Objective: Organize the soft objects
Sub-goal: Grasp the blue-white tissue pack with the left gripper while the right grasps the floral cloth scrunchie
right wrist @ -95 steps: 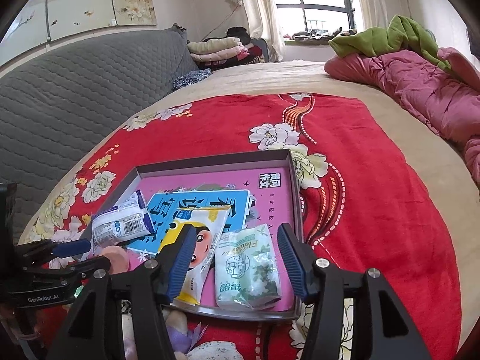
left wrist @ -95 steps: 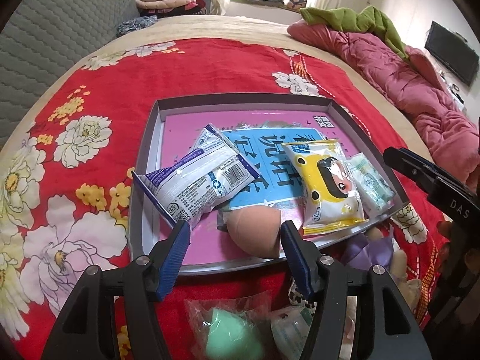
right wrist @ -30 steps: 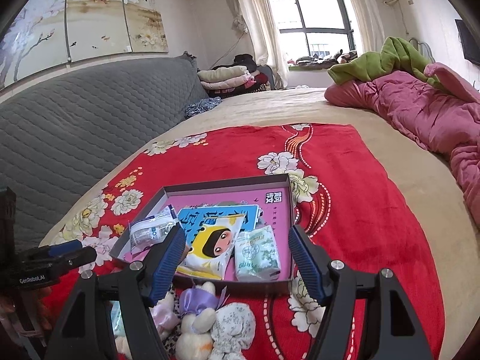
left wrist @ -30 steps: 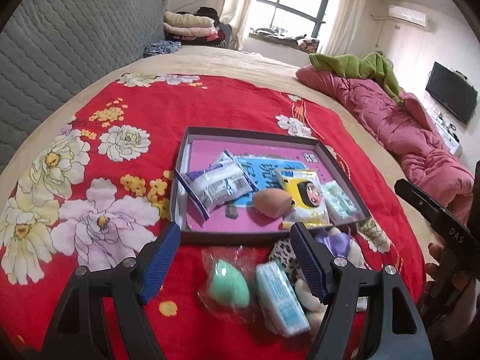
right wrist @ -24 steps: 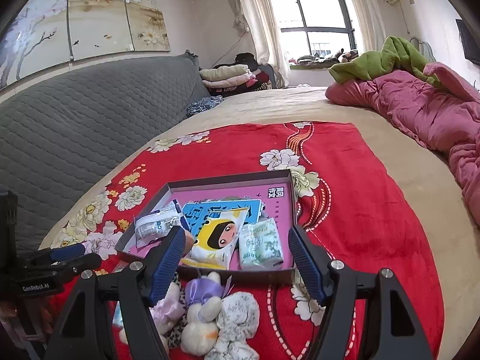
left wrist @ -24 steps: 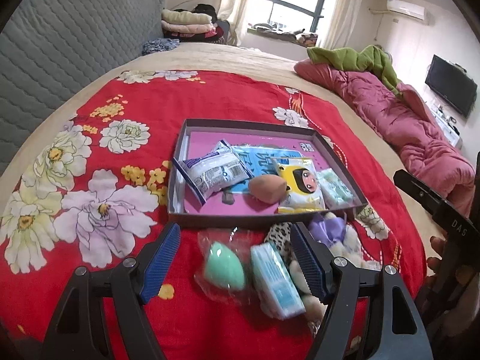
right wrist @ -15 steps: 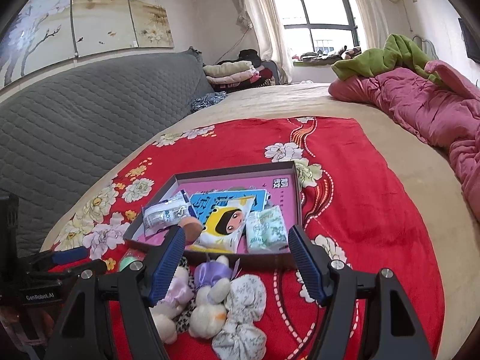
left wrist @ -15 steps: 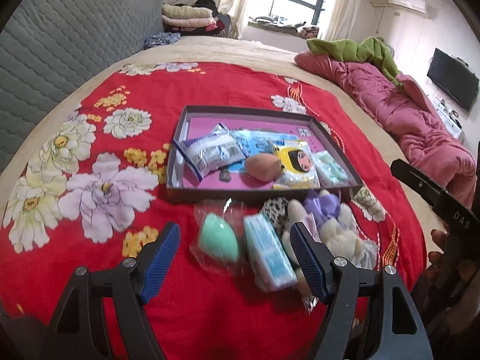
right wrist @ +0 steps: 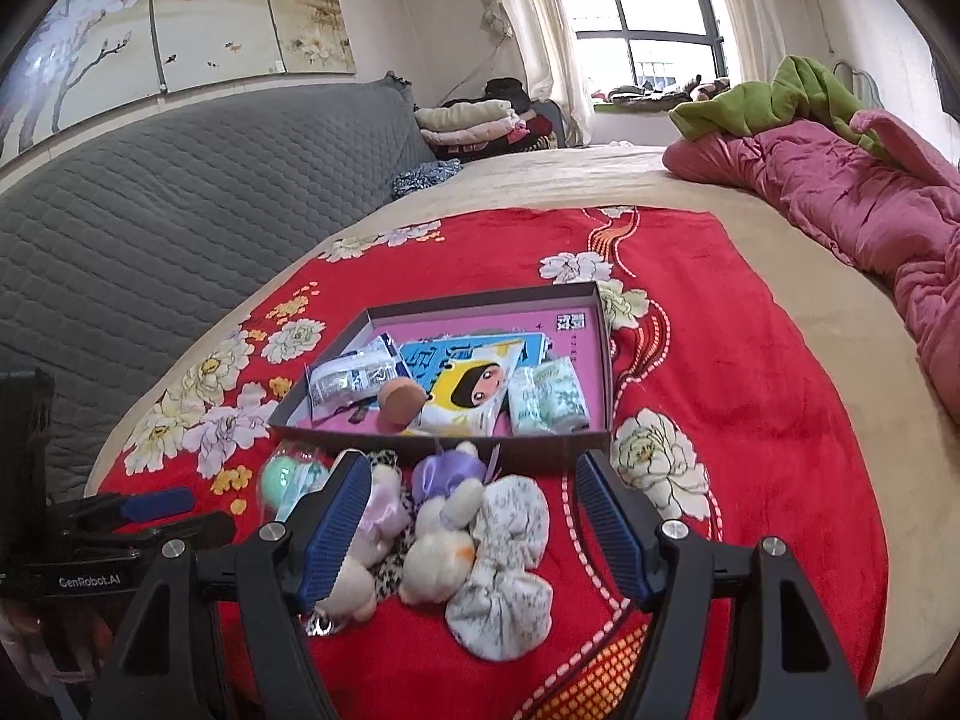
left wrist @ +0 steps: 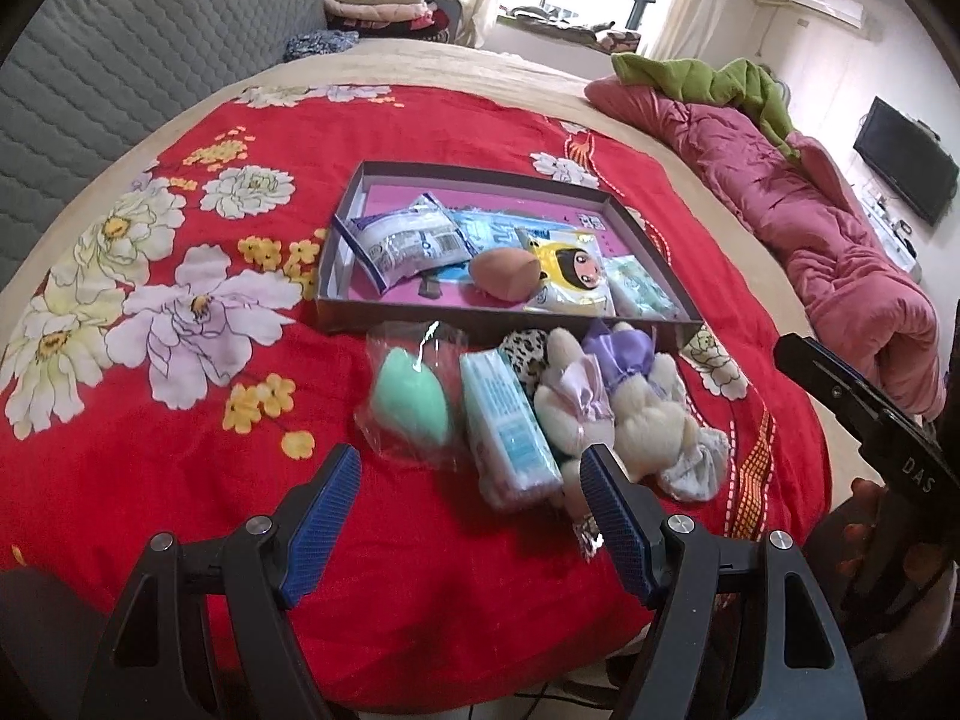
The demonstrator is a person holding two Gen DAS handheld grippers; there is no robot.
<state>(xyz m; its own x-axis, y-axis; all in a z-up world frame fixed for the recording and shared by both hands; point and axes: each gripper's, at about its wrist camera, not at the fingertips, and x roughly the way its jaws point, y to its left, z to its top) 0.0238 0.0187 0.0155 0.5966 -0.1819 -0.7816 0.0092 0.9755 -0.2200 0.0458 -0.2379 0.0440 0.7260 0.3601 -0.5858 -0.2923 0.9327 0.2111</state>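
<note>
Left gripper [left wrist: 468, 471] is spread wide, holding nothing, low in frame over the red blanket [left wrist: 180, 432]. Just above it sit a bagged green sponge [left wrist: 410, 399], tissue pack [left wrist: 509, 423] and plush toys [left wrist: 624, 402]. Right gripper [right wrist: 465, 486] gapes empty too. Mid-frame, the tray [left wrist: 480, 321] holds packets and a tan sponge [left wrist: 506, 275].

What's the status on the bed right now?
Left gripper and right gripper open, empty. Green sponge, plush toys outside tray. Nothing blocking.
</note>
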